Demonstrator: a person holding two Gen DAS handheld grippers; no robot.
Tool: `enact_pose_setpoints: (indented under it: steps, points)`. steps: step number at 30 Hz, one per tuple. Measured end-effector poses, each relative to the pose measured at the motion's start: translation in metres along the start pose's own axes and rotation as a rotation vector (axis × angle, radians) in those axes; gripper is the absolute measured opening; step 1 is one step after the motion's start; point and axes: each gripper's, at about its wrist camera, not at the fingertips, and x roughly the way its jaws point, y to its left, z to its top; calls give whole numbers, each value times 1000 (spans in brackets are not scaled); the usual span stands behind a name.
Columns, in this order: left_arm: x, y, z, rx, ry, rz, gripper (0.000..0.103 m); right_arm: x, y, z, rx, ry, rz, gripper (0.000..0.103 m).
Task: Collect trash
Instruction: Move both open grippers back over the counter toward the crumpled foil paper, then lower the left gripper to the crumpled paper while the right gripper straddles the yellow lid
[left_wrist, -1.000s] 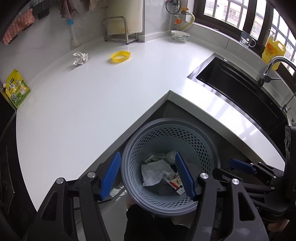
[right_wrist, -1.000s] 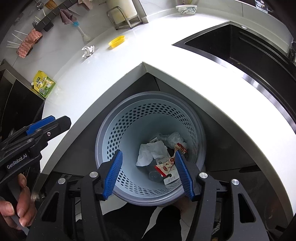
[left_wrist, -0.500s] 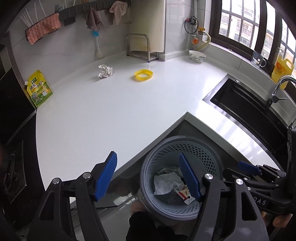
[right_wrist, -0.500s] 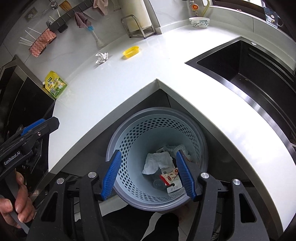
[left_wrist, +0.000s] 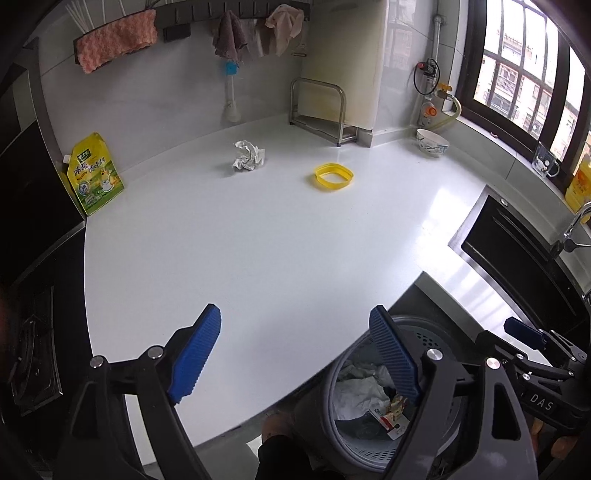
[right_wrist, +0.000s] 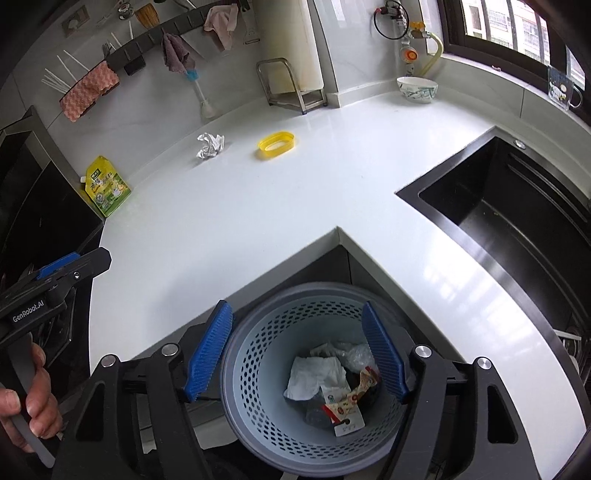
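A crumpled white paper ball (left_wrist: 248, 156) (right_wrist: 210, 145) and a yellow plastic lid (left_wrist: 333, 176) (right_wrist: 277, 144) lie far back on the white counter (left_wrist: 258, 251) (right_wrist: 229, 206). A grey perforated bin (right_wrist: 255, 373) (left_wrist: 332, 417) stands on the floor in the counter's notch, holding white tissue (right_wrist: 314, 376) and a red-and-white wrapper (right_wrist: 345, 404). My left gripper (left_wrist: 295, 354) hangs over the counter's front edge, jaws opening, nothing between them. My right gripper (right_wrist: 297, 349) hovers above the bin, jaws opening and empty.
A yellow-green pouch (left_wrist: 94, 175) leans at the left wall by a black stove (left_wrist: 33, 354). A black sink (right_wrist: 517, 225) lies to the right. A bowl (left_wrist: 432, 142), metal rack (left_wrist: 321, 110) and hanging cloths line the back wall. A hand (right_wrist: 33, 398) grips the left handle.
Both grippers rose and pulled back from the bin, tilting up toward the counter. Their jaws spread wider. The left one now frames the counter edge instead of the bin.
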Motion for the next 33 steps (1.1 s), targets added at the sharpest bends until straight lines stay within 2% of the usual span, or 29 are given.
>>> enact_pose_setpoints:
  steps: [7, 15, 22, 26, 33]
  points:
    - [26, 40, 43, -30, -26, 5, 89, 13, 22, 41, -8, -114, -53, 77]
    - [69, 74, 87, -27, -29, -12, 91, 57, 41, 94, -58, -153, -54, 80]
    - [128, 95, 123, -17, -41, 15, 92, 120, 48, 137, -127, -115, -30, 81]
    - [167, 102, 142, -11, -13, 1, 92, 158, 48, 161, -167, -75, -45, 81]
    - [219, 104, 166, 14, 9, -17, 92, 209, 31, 199, -170, -9, -6, 81]
